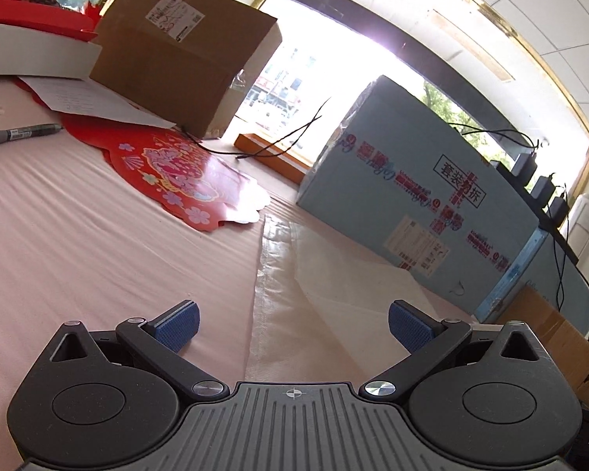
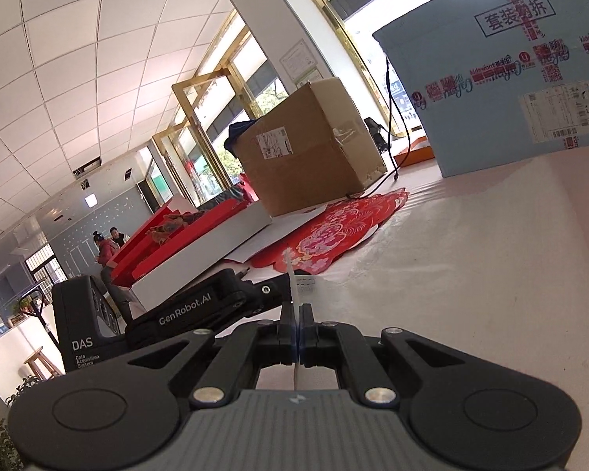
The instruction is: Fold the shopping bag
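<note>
The thin, limp, crinkly shopping bag (image 1: 333, 274) lies flat on the worktop (image 1: 78, 235) at twelve o'clock of the left gripper (image 1: 292, 324), jaws apart, while the right gripper (image 2: 297, 327) pinches its edge, best hold; boxes at two o'clock crowd the fold.

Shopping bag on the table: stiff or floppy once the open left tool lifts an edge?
Probably floppy: the shopping bag lies flat as a thin woven sheet with soft creases. Likely light; the right tool pinches a thin edge of it that stands up unsagging. Its glossy weave may slip against the left tool.
</note>
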`<state>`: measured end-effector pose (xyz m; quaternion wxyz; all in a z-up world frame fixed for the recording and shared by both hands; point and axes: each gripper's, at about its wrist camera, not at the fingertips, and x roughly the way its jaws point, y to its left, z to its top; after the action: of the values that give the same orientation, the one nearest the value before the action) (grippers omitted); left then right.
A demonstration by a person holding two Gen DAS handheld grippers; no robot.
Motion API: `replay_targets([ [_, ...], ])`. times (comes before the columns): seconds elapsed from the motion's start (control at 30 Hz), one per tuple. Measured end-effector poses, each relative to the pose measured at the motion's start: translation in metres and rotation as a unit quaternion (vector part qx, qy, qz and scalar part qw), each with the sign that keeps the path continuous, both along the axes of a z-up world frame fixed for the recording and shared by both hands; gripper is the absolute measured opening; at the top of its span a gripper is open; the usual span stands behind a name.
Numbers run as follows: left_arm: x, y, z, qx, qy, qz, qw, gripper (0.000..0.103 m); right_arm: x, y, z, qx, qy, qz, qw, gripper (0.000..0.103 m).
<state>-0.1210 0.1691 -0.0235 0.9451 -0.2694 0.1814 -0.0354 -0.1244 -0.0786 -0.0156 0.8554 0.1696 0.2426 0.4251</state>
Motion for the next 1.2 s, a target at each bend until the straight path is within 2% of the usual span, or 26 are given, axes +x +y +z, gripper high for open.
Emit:
replay_targets([
  [0.17,-0.001,0.001,-0.001,-0.001,-0.001,0.0,1.0,0.103,-0.012,0.008,0.001,-0.019,-0.037,0.03,0.999,0.002],
  [0.37,0.0,0.0,-0.001,0.002,0.002,0.001,1.0,0.103,-0.006,0.015,-0.004,-0.045,-0.004,0.018,0.999,0.002],
  [0.43,0.0,0.0,-0.001,0.002,0.003,0.001,1.0,0.103,-0.007,0.019,-0.003,-0.053,-0.005,0.019,0.998,0.002],
  [0.57,-0.001,0.0,-0.001,0.002,0.003,0.001,1.0,0.103,-0.004,0.034,-0.007,-0.091,0.005,0.053,0.994,0.013],
  [0.6,-0.001,0.0,-0.001,0.001,0.002,0.001,1.0,0.103,-0.006,0.036,-0.007,-0.099,0.009,0.064,0.993,0.033],
  [0.63,-0.001,0.0,-0.001,0.001,0.002,0.001,1.0,0.103,-0.008,0.034,-0.007,-0.101,0.013,0.072,0.992,0.063],
  [0.7,-0.002,0.0,-0.001,-0.001,0.001,0.0,1.0,0.103,-0.009,0.024,-0.001,-0.098,0.009,0.077,0.992,0.082],
  [0.83,-0.002,0.001,-0.002,-0.002,0.0,0.0,1.0,0.103,-0.01,-0.012,0.026,-0.084,-0.024,0.065,0.994,0.082],
  [0.93,-0.002,0.002,-0.001,-0.003,0.001,0.001,1.0,0.103,0.014,-0.043,0.047,-0.08,-0.051,0.001,0.995,0.089],
  [1.0,-0.001,0.002,0.0,-0.002,0.002,0.0,1.0,0.103,0.054,-0.06,0.05,-0.1,-0.037,-0.047,0.993,0.089],
  [1.1,0.0,0.002,-0.001,-0.001,0.001,0.0,1.0,0.103,0.117,-0.08,0.043,-0.134,0.005,-0.111,0.985,0.078],
  [1.2,0.0,0.001,0.0,0.0,0.001,0.0,1.0,0.103,0.174,-0.091,0.02,-0.141,0.068,-0.114,0.981,0.066],
])
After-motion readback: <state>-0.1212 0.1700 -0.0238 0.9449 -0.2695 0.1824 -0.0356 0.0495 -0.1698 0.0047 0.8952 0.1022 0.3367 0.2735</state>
